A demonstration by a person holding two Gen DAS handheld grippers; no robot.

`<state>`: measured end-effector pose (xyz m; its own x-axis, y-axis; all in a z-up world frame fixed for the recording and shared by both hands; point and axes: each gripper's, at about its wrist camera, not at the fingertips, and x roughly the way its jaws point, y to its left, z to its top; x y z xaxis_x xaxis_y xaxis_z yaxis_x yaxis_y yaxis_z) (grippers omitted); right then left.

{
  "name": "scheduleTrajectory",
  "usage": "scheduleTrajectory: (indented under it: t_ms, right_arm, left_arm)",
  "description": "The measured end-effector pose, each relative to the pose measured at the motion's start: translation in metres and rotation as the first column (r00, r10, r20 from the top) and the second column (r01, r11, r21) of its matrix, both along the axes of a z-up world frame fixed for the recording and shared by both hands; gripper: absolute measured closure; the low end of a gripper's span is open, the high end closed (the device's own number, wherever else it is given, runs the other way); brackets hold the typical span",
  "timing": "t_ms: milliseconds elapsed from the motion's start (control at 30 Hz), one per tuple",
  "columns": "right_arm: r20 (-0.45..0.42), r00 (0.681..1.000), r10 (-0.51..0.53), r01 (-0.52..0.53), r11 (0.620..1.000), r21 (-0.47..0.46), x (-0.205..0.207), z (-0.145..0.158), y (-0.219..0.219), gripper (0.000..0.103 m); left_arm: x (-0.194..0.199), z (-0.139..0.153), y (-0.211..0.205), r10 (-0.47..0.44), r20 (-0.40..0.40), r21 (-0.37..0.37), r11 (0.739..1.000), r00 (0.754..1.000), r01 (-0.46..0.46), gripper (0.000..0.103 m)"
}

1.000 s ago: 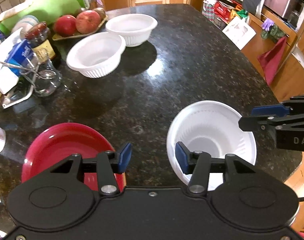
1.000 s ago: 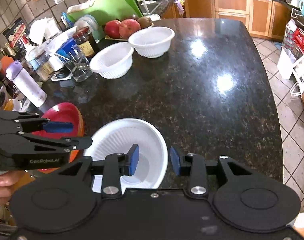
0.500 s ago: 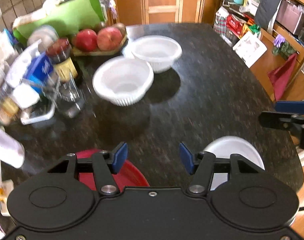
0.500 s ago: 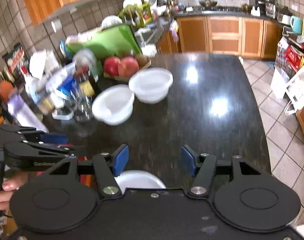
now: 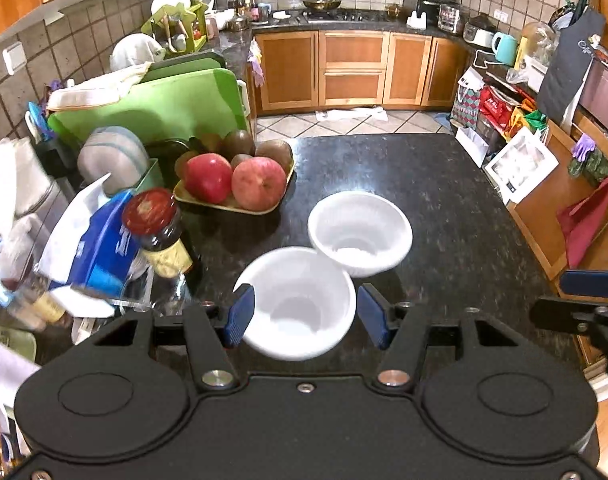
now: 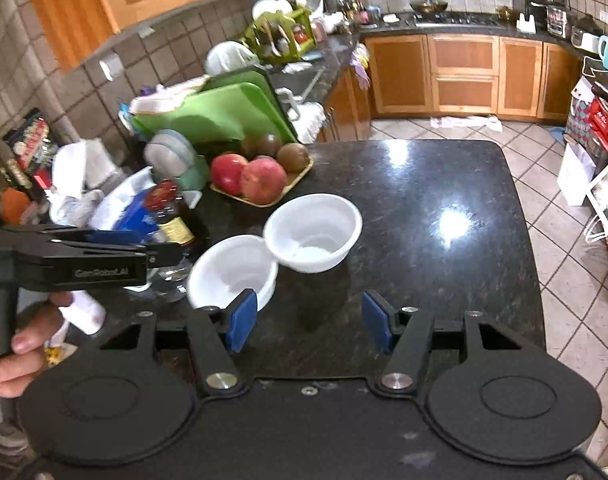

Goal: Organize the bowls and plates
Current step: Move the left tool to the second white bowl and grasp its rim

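Two white ribbed bowls stand side by side on the black granite counter. The near bowl (image 5: 298, 308) (image 6: 232, 272) lies between the open blue pads of my left gripper (image 5: 300, 316), which is apart from it. The far bowl (image 5: 360, 238) (image 6: 314, 232) touches its rim. My right gripper (image 6: 310, 322) is open and empty over bare counter, just right of the near bowl. The left gripper shows from the side in the right wrist view (image 6: 104, 250). The red plate and the third white bowl are out of view.
A tray of apples and kiwis (image 5: 236, 180) sits behind the bowls. A red-capped sauce bottle (image 5: 160, 232), a glass, a blue packet and a green dish rack (image 5: 152, 108) crowd the left. The counter (image 5: 444, 200) ends at the right above tiled floor.
Both grippers have tilted up and moved forward. The red plate and near white bowl dropped out of view. The two far bowls are now close, one between the left pads. Both grippers opened wider.
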<state>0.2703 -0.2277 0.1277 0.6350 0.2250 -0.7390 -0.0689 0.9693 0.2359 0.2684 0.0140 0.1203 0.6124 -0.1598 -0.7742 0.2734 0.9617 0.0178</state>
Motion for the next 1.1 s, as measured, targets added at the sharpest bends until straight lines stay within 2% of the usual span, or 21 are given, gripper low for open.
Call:
scheduleTrajectory:
  t_ms: [267,500,667,933,1033,1100]
  right_arm:
    - [-0.09,0.994,-0.063,0.063,0.998,-0.001,0.071,-0.028,-0.009,0.045]
    - [-0.182,0.981,-0.063,0.065,0.998,0.006,0.131,-0.074,-0.001,0.048]
    - [-0.207,0.977,-0.058,0.06,0.998,0.005,0.156,-0.101,0.001,0.049]
    - [-0.226,0.972,-0.058,0.062,0.998,0.009,0.176,-0.124,-0.002,0.058]
    - [-0.232,0.971,-0.051,0.053,0.999,0.005,0.177,-0.128,-0.002,0.069]
    - [-0.244,0.969,-0.036,0.039,0.999,0.006,0.178,-0.131,-0.001,0.086]
  left_arm:
    - [0.065,-0.028,-0.031,0.01,-0.082,0.046,0.999,0.997,-0.007,0.041]
    - [0.114,-0.065,-0.043,0.019,-0.163,0.07,0.998,0.986,-0.007,0.042]
    - [0.137,-0.088,-0.052,0.019,-0.217,0.089,0.996,0.976,0.0,0.042]
    - [0.158,-0.101,-0.058,-0.004,-0.242,0.084,0.996,0.97,0.026,0.046]
    - [0.157,-0.107,-0.062,-0.023,-0.266,0.09,0.995,0.964,0.049,0.053]
    - [0.158,-0.112,-0.063,-0.032,-0.297,0.089,0.994,0.954,0.061,0.062]
